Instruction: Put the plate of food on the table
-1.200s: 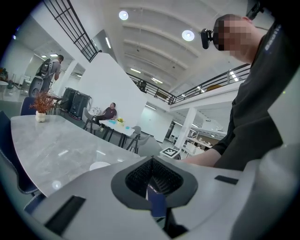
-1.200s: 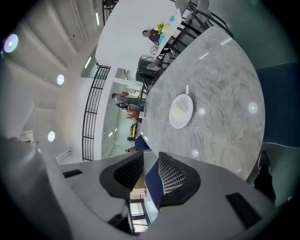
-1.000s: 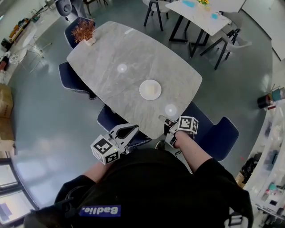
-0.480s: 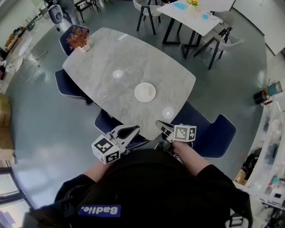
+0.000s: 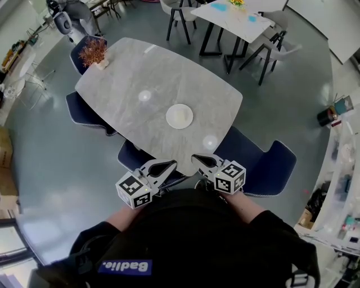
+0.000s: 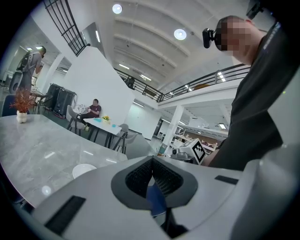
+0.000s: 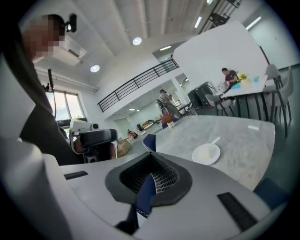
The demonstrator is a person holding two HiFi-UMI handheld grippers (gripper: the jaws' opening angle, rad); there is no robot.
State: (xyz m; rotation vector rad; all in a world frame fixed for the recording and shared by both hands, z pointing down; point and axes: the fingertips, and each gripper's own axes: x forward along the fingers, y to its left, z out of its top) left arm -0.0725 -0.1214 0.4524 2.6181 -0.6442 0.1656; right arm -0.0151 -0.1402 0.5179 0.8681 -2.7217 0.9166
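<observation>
The white plate [image 5: 179, 116] with a pale portion of food rests on the grey marble table [image 5: 124, 67], toward its near side. The plate also shows in the left gripper view [image 6: 83, 169] and the right gripper view [image 7: 206, 153]. My left gripper [image 5: 169, 163] and right gripper [image 5: 197, 158] hang close to my body, just off the table's near edge, tips pointing toward each other. Both are shut with nothing between their jaws, as the left gripper view [image 6: 152, 161] and right gripper view [image 7: 151, 157] show. Neither touches the plate.
A potted dry plant [image 5: 93, 53] stands at the table's far left corner. Blue chairs sit around the table, one to my right [image 5: 264, 163] and one tucked under the near edge [image 5: 132, 154]. A white table [image 5: 242, 17] with dark chairs stands behind.
My right gripper has drawn back from the table's near edge toward my body, swung its tips to the left and closed its jaws. The left gripper has stayed put.
</observation>
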